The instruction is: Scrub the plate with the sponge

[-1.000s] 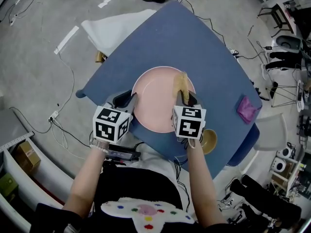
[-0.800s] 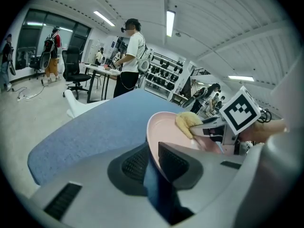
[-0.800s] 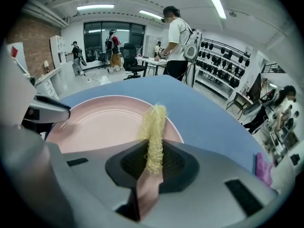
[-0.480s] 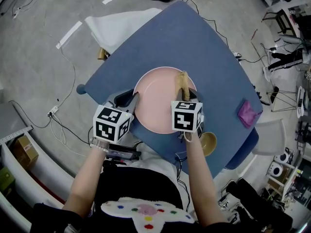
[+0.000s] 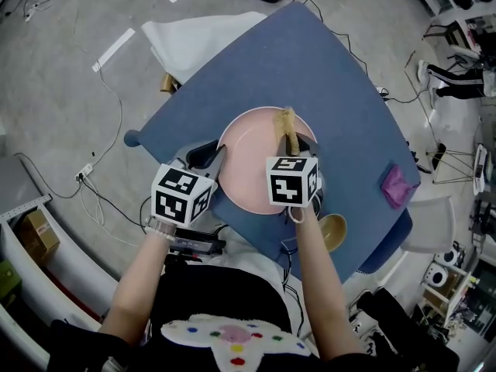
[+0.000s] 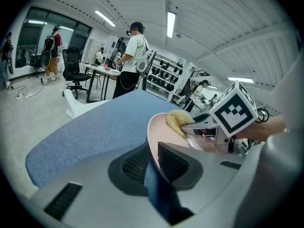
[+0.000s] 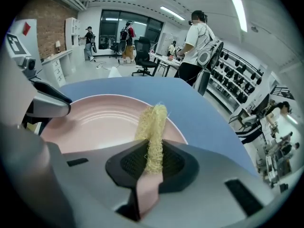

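Left gripper [image 6: 153, 159] is clamping the plate [image 5: 249, 169] rim; right gripper [image 7: 151, 159] is pinching the sponge [image 7: 153, 120] between its fingers. Recommendation: keeping plate steady, pressing sponge down, sweeping evenly.

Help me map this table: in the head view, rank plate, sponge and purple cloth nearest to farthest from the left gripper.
1. The plate: its left rim is between the left gripper's jaws.
2. The sponge: across the plate, held by the right gripper.
3. The purple cloth: farthest, near the table's right edge.
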`<control>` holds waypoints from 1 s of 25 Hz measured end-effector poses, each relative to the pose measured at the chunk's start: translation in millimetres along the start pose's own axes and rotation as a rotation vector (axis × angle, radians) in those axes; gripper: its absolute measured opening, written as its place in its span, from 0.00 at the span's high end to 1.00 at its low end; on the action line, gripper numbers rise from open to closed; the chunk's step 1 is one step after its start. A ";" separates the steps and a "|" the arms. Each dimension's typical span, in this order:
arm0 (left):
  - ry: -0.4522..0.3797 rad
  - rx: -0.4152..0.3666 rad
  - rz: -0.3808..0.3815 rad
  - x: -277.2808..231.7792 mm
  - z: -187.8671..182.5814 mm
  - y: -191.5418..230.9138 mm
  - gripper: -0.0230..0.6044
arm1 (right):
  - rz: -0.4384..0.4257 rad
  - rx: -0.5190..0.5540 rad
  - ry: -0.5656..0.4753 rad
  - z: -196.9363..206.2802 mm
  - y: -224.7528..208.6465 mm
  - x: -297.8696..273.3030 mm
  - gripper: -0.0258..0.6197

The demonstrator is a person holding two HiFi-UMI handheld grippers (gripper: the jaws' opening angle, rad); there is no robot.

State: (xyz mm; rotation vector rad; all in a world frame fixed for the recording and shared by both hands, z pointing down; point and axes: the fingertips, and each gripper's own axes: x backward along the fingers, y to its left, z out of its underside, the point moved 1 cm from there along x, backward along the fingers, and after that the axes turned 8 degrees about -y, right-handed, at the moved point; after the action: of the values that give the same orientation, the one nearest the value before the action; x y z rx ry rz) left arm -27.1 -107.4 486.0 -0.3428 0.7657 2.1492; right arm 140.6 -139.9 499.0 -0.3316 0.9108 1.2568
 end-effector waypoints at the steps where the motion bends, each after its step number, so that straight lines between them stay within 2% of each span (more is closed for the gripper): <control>1: 0.000 0.000 0.001 0.3 -0.1 -0.4 0.86 | -0.009 0.004 -0.005 -2.4 2.9 -0.4 0.88; 12: 0.001 0.007 0.007 0.1 -2.6 -0.9 0.86 | -0.148 0.072 -0.057 -24.4 48.0 -1.1 0.88; 25: -0.004 0.019 0.006 -1.4 -3.5 1.4 0.86 | -0.365 0.134 -0.062 -22.2 106.5 17.3 0.88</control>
State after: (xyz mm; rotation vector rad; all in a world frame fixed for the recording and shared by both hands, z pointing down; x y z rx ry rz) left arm -27.3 -111.1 484.5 -0.3264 0.7851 2.1461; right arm 34.8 -109.3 499.3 -0.3335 0.8334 0.8623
